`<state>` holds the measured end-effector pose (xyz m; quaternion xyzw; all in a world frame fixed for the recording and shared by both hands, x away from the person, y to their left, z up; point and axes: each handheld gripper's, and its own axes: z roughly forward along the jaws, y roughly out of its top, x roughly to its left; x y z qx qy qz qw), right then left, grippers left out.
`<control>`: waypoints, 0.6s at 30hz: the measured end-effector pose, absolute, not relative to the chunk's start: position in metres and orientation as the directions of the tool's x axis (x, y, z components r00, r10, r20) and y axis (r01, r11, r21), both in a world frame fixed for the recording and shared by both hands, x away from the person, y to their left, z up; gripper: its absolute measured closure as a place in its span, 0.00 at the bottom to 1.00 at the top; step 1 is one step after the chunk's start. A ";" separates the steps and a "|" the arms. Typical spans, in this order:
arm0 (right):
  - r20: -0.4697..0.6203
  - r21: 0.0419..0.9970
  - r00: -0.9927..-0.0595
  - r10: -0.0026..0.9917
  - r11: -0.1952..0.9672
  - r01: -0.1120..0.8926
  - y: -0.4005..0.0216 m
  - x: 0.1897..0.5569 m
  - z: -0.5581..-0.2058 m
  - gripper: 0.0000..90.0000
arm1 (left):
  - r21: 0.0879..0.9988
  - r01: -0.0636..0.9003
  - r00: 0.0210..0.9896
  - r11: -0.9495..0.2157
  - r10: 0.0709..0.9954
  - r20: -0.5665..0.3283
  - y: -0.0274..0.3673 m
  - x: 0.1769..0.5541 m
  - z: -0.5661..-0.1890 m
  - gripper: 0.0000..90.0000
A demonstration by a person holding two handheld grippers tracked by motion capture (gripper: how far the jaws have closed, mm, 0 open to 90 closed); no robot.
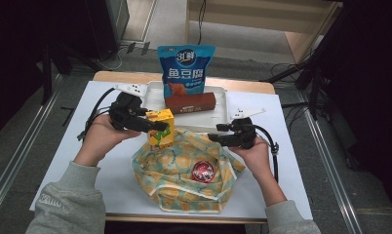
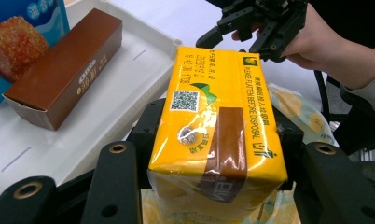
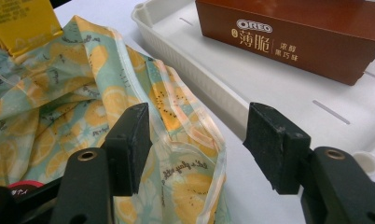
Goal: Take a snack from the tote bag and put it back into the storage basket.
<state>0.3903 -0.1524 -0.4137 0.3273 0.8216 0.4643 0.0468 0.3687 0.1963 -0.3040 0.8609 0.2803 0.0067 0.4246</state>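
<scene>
Jaws of the left gripper (image 1: 157,126) clamp a yellow drink carton (image 2: 218,116), holding it above the rim of the lemon-print bag (image 1: 184,170) on the counter (image 1: 291,161). Opposite, the right gripper (image 1: 216,133) has its jaws apart at the bag's edge, beside the white tray (image 3: 232,88) with a brown Oreo box (image 3: 293,32).

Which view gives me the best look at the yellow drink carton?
Left gripper view: the yellow drink carton sits close up, clamped between the jaws. High view shows it small above the patterned bag; right gripper view catches a corner.
</scene>
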 end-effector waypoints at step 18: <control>0.226 0.796 -0.774 0.592 0.346 0.496 -0.157 0.384 -0.413 0.46 | 0.748 0.478 0.830 -0.461 0.517 -0.212 0.206 0.379 -0.296 0.57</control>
